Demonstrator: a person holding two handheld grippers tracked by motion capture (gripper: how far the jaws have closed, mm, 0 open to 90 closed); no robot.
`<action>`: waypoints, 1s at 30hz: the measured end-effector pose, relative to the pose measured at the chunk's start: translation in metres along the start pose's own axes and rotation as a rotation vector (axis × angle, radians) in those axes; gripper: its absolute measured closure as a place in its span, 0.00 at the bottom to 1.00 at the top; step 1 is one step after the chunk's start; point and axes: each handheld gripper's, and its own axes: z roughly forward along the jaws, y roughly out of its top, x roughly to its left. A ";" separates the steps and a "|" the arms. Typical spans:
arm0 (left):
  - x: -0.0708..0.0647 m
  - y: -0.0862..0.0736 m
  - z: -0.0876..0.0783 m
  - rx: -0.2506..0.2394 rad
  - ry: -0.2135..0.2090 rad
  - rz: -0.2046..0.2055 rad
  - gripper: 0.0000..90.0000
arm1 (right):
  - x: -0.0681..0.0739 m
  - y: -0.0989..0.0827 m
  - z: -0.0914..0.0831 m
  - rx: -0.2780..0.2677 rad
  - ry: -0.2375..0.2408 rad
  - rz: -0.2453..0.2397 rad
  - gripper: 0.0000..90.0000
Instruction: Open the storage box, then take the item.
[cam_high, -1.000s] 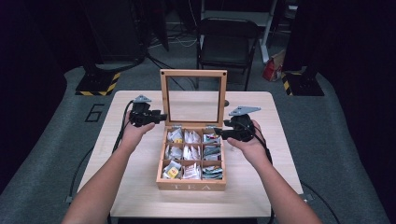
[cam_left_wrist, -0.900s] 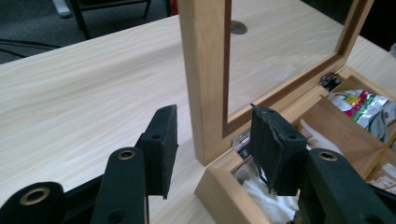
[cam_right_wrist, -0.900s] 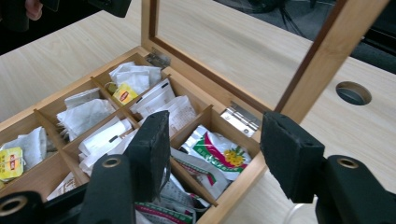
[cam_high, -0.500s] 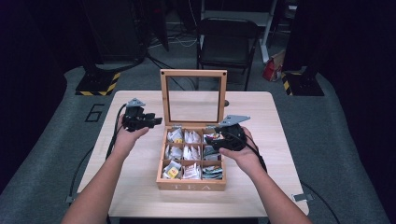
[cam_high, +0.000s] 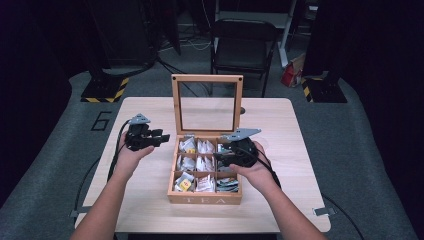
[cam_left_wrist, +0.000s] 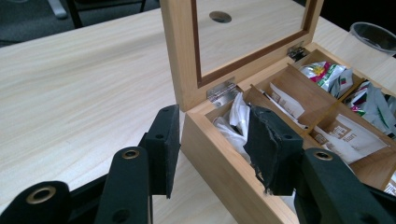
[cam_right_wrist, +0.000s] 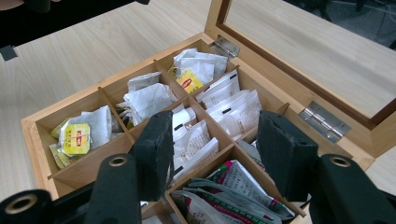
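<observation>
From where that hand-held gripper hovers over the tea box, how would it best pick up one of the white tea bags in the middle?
Probably from above: pinch the top edge of a white tea bag across its thin faces. The bags stand on edge between wooden dividers, so only their tops are free. The right hand-held gripper is open above them.

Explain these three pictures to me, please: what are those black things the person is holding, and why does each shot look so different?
No robot here: a person sits at a wooden table and holds a hand tool in each hand. Each tool ends in two black jaws that pinch like tongs. The high view looks down from above; the left gripper is beside the box, the right gripper over it. The other two views come from small cameras riding on the tools, looking along their jaws. On the table stands a wooden tea box with its glass lid propped upright; its compartments hold tea bags in paper wrappers. Both pairs of jaws stand apart and hold nothing. The right gripper's jaws have just been closing a little, above the packets.
</observation>
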 end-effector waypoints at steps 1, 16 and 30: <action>0.000 -0.001 -0.001 -0.008 -0.002 0.002 0.60 | 0.000 0.000 0.000 0.000 0.000 0.000 0.51; -0.001 -0.010 -0.003 0.010 0.018 -0.002 0.58 | 0.008 -0.003 0.011 -0.004 0.023 0.007 0.55; -0.003 -0.013 -0.008 -0.003 0.030 -0.016 0.55 | 0.026 -0.002 0.027 -0.010 0.092 -0.012 0.57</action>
